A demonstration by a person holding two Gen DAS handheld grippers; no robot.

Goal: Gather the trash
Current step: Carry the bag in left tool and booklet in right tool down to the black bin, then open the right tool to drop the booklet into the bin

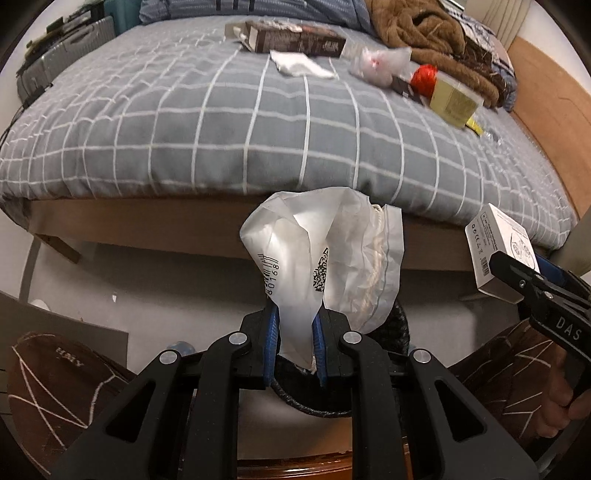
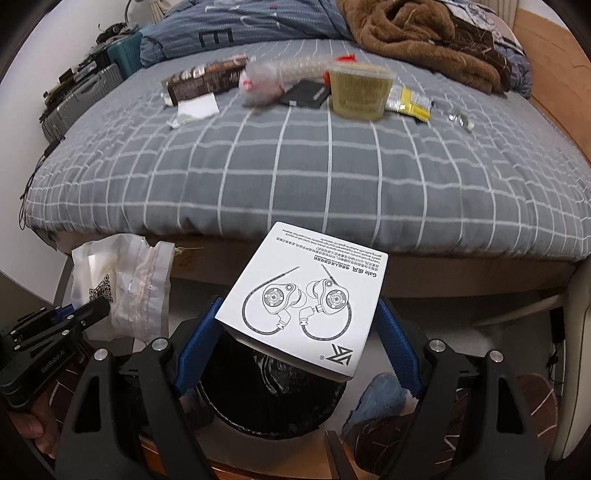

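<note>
My left gripper [image 1: 295, 343] is shut on a crumpled white plastic bag [image 1: 321, 254] with barcodes, held over a dark round bin [image 1: 399, 328] on the floor by the bed. That bag [image 2: 122, 288] and the left gripper [image 2: 94, 308] also show at the left of the right wrist view. My right gripper [image 2: 299, 354] is shut on a white earphone box [image 2: 306, 295], its blue pads against the box's two sides, above the black bin [image 2: 273, 402]. In the left wrist view the box [image 1: 495, 251] sits at the right edge.
On the grey checked bed [image 2: 295, 166] lie a brown carton [image 2: 207, 81], white paper [image 2: 197, 107], a clear bag [image 2: 273, 81], a black pouch [image 2: 306, 94], a yellowish tub [image 2: 358, 90] and a yellow wrapper [image 2: 410, 101]. A brown blanket [image 2: 417, 33] is heaped at the back. Suitcases [image 2: 85, 92] stand at the left.
</note>
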